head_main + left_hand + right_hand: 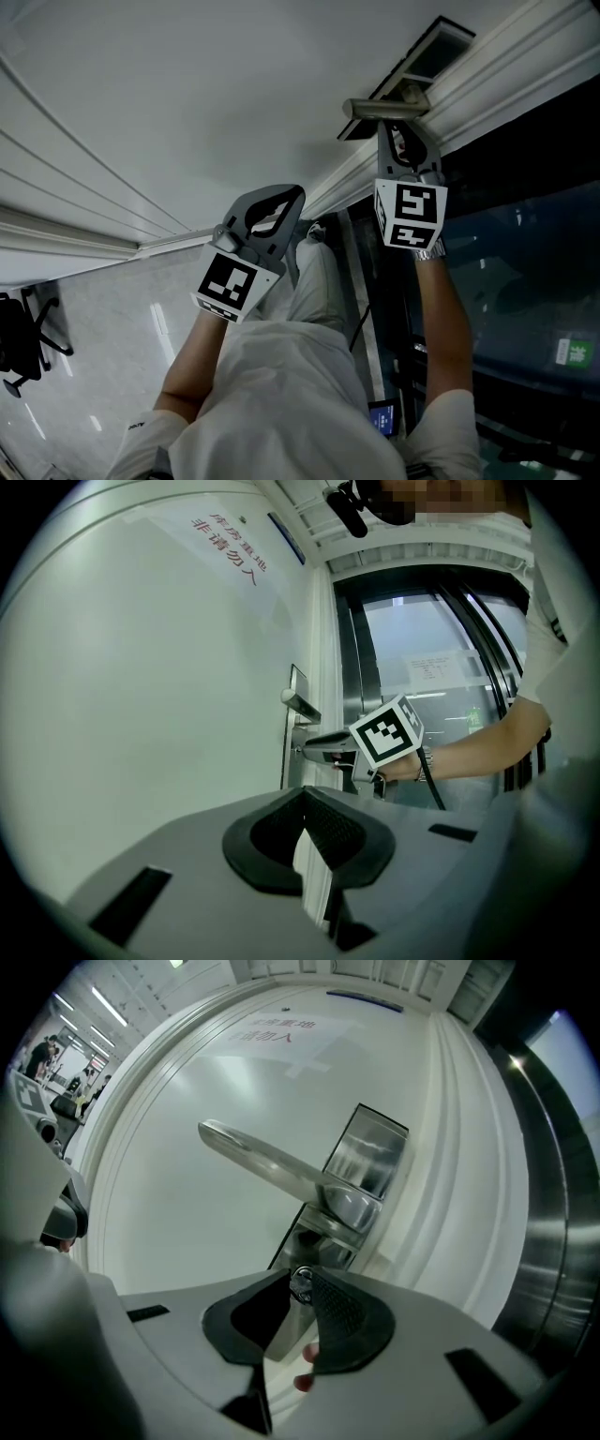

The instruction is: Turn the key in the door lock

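Head view: the right tongs (397, 142) reach in just under the handle (384, 108), and the left tongs (286, 199) hang clear of the door (187, 112). Left gripper view: its tongs are clenched on nothing. Right gripper view: the tongs pinch the key (301, 1284) at the lock (311, 1241). The hold is only at the tips, so an off-axis twist could slip or jam the key.

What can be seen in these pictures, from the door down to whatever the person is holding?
door: one, white, ahead
lock plate: one, silver, at the door's edge
lever handle: one, silver, on the lock plate
key: one, metallic, below the handle
red lettering: one patch, on the door
office chair: one, black, head view's lower left
glass panel: one, dark, beside the door
left hand-held gripper: grey, shut, empty
right hand-held gripper: grey, shut on key
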{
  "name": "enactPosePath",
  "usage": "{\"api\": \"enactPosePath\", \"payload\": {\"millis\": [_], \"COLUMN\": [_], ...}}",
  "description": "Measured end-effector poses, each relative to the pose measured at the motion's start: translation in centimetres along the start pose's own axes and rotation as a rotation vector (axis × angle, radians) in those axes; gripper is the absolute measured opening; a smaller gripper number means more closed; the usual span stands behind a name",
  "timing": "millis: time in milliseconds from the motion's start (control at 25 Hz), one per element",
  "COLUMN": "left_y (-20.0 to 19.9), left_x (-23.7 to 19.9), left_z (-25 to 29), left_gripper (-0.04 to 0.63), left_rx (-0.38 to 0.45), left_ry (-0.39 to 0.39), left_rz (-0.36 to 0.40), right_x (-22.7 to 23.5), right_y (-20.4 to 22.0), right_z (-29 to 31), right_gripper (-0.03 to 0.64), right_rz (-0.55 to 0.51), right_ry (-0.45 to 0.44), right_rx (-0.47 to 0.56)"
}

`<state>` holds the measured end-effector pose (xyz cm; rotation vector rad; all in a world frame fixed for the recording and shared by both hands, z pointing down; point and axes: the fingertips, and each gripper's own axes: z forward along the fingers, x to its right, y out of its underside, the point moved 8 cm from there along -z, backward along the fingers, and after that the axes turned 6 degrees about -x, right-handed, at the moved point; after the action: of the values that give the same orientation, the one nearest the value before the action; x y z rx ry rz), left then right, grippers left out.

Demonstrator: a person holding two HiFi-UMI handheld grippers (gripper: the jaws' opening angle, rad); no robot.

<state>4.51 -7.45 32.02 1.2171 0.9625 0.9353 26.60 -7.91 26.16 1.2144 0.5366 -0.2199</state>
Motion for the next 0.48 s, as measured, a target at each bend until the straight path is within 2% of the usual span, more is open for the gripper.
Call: {"api": "enactPosePath", "payload": {"millis": [80,160,200,240,480], "left_y": [0.1,0.1,0.1,0.0,0.0], "left_x": [0.0,-0.1,-0.1,-0.2,0.0], "left_z": [-0.1,0.0,0.0,0.0,-0.1], "left_gripper": [0.005,0.005,0.005,0.005,0.005], "left_rx": [-0.001,-0.002,-0.001,0.000,-0.001], "left_ry": [-0.001,-0.002,-0.003,-0.004,-0.005], "left_rz": [-0.002,-0.004,-0.004,-0.004,0.000], "right_x": [0.1,0.5,0.7,0.9,1.3], "right_y": [0.0,0.0,0.0,0.1,0.2], "right_z": [0.0,0.0,0.0,0.0,0.0], "right_gripper": [0.071,0.067,0.055,0.009,0.009], "right_rz": [0.040,0.128,0.173,0.205,0.312], "right_ry": [-0.015,-0.044,-0.053,-0.056,-0.086], "right_rx": [0.003,0.008,0.012,0.016,0.017]}}
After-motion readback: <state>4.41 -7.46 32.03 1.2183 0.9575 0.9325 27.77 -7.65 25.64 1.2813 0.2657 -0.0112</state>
